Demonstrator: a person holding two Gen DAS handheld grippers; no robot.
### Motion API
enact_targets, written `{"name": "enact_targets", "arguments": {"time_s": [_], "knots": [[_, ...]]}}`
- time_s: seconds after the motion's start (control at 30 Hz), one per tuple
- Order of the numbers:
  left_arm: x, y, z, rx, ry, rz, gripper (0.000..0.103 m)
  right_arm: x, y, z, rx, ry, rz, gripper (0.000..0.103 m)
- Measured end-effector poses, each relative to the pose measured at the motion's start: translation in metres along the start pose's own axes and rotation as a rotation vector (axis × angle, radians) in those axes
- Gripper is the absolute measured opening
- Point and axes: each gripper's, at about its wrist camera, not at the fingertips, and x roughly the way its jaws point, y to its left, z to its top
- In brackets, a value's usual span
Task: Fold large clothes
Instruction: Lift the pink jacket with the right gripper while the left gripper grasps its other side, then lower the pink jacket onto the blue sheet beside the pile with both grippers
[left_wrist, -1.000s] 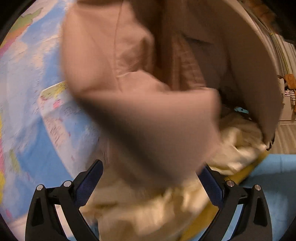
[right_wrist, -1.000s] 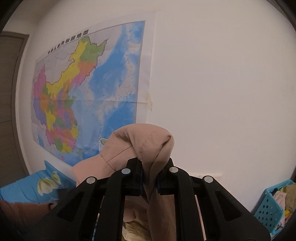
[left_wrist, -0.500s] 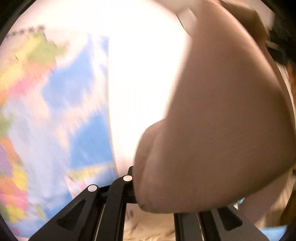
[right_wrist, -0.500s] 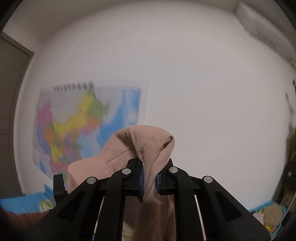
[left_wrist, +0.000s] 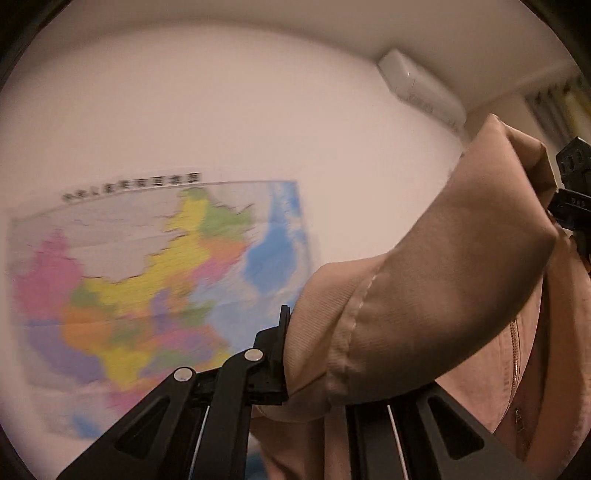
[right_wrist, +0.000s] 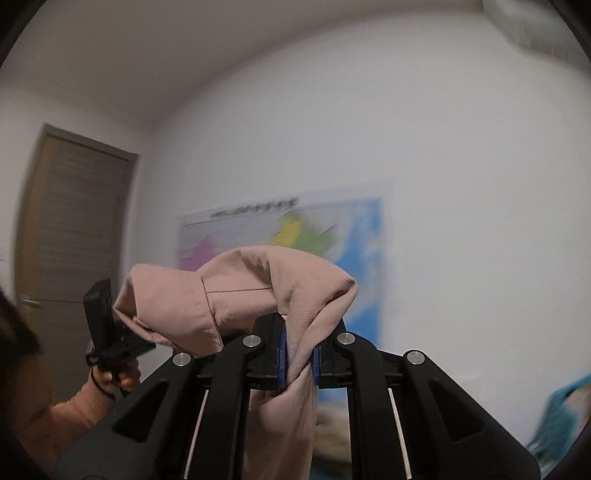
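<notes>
a: behind everything is a plain white wall with a colourful, blurred paper map (left_wrist: 155, 280) taped to it, a white air-conditioner unit (left_wrist: 421, 88) near the ceiling, and a brown wooden door (right_wrist: 74, 221) off to the side.

b: and what changed?

a: a second ago the left claw (left_wrist: 314, 373) stood wide with the dusty-pink ribbed-hem cotton jacket (left_wrist: 424, 295) loose in front of it, low over a heap of cream laundry. now it has clamped down, and both claws are up in the air, looking at wall rather than bedding.

b: so the garment is lifted?

a: yes, it hangs between the two claws, off any surface (nothing under it shows in either view). i'd judge this as the shake-out, getting it spread before any fold is laid.

b: the grips?

a: left claw pinched nearly closed on the ribbed hem. right claw (right_wrist: 298, 356) likewise narrow, its blue pads (right_wrist: 281, 354) squeezing a bunched ribbed edge of the same jacket, which drapes over and down between the fingers.
</notes>
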Motion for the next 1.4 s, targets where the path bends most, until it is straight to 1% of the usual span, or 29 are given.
{"name": "enact_targets", "arguments": {"time_s": [0.03, 0.1, 0.13, 0.2, 0.27, 0.37, 0.4, 0.43, 0.47, 0.5, 0.53, 0.57, 0.63, 0.73, 0.8, 0.83, 0.9, 0.97, 1.0, 1.03, 1.07, 1.1, 1.13, 1.17, 1.2, 1.27, 1.3, 1.33, 1.4], "knots": [[-0.014, -0.004, -0.001, 0.018, 0.025, 0.02, 0.007, 0.007, 0.001, -0.013, 0.024, 0.022, 0.027, 0.01], [-0.021, -0.002, -0.009, 0.034, 0.091, 0.05, 0.008, 0.026, -0.001, -0.039, 0.085, 0.067, 0.075, 0.01], [-0.029, -0.005, -0.018, 0.051, 0.115, 0.061, 0.009, 0.036, -0.002, -0.05, 0.106, 0.092, 0.084, 0.01], [-0.034, -0.002, -0.043, 0.071, 0.189, 0.089, 0.01, 0.074, -0.01, -0.088, 0.186, 0.171, 0.116, 0.01], [-0.014, 0.009, -0.077, 0.031, 0.308, 0.092, 0.01, 0.111, -0.017, -0.125, 0.227, 0.269, 0.12, 0.01], [0.053, 0.034, -0.155, -0.024, 0.534, 0.145, 0.01, 0.175, -0.035, -0.193, 0.31, 0.434, 0.095, 0.01], [0.072, 0.042, -0.178, -0.036, 0.598, 0.171, 0.009, 0.199, -0.042, -0.22, 0.313, 0.497, 0.053, 0.01], [0.098, 0.053, -0.207, -0.055, 0.671, 0.185, 0.009, 0.22, -0.053, -0.247, 0.339, 0.552, 0.041, 0.01], [0.109, 0.062, -0.228, -0.08, 0.718, 0.189, 0.009, 0.232, -0.056, -0.266, 0.339, 0.591, 0.03, 0.01], [0.129, 0.072, -0.257, -0.128, 0.785, 0.198, 0.009, 0.252, -0.063, -0.293, 0.349, 0.651, -0.011, 0.01], [0.144, 0.077, -0.283, -0.151, 0.83, 0.186, 0.009, 0.27, -0.069, -0.316, 0.37, 0.704, -0.026, 0.01], [0.151, 0.082, -0.302, -0.164, 0.86, 0.198, 0.009, 0.28, -0.075, -0.33, 0.375, 0.729, -0.036, 0.01], [0.181, 0.094, -0.326, -0.191, 0.912, 0.192, 0.008, 0.3, -0.088, -0.357, 0.404, 0.77, -0.068, 0.01], [0.207, 0.108, -0.344, -0.272, 0.965, 0.137, 0.008, 0.326, -0.104, -0.37, 0.431, 0.815, -0.084, 0.01], [0.211, 0.114, -0.349, -0.296, 0.975, 0.142, 0.008, 0.339, -0.11, -0.365, 0.42, 0.816, -0.101, 0.01], [0.219, 0.117, -0.35, -0.279, 0.968, 0.152, 0.009, 0.345, -0.115, -0.362, 0.428, 0.805, -0.1, 0.01], [0.236, 0.117, -0.352, -0.247, 0.978, 0.148, 0.014, 0.357, -0.123, -0.359, 0.449, 0.801, -0.107, 0.01], [0.257, 0.126, -0.368, -0.285, 1.023, 0.142, 0.033, 0.372, -0.13, -0.371, 0.45, 0.853, -0.132, 0.012], [0.266, 0.13, -0.381, -0.318, 1.058, 0.125, 0.036, 0.376, -0.131, -0.376, 0.428, 0.873, -0.152, 0.018], [0.271, 0.135, -0.387, -0.329, 1.075, 0.132, 0.043, 0.381, -0.128, -0.381, 0.398, 0.905, -0.171, 0.021], [0.271, 0.14, -0.394, -0.341, 1.081, 0.144, 0.054, 0.379, -0.127, -0.382, 0.402, 0.907, -0.163, 0.03], [0.267, 0.146, -0.397, -0.362, 1.066, 0.133, 0.061, 0.377, -0.125, -0.38, 0.409, 0.901, -0.148, 0.044], [0.259, 0.153, -0.396, -0.392, 1.037, 0.114, 0.072, 0.37, -0.12, -0.373, 0.384, 0.893, -0.148, 0.051], [0.248, 0.159, -0.394, -0.415, 1.0, 0.093, 0.076, 0.363, -0.117, -0.366, 0.353, 0.881, -0.168, 0.069], [0.237, 0.164, -0.39, -0.427, 0.968, 0.076, 0.077, 0.352, -0.113, -0.358, 0.318, 0.862, -0.2, 0.084], [0.209, 0.174, -0.382, -0.429, 0.905, 0.047, 0.082, 0.319, -0.105, -0.343, 0.255, 0.848, -0.23, 0.091], [0.192, 0.179, -0.38, -0.422, 0.873, 0.031, 0.083, 0.3, -0.095, -0.338, 0.221, 0.854, -0.217, 0.095], [0.183, 0.181, -0.379, -0.417, 0.862, 0.027, 0.085, 0.286, -0.087, -0.336, 0.203, 0.865, -0.193, 0.098], [0.153, 0.183, -0.381, -0.398, 0.87, 0.019, 0.085, 0.257, -0.07, -0.343, 0.186, 0.911, -0.159, 0.097]]}}
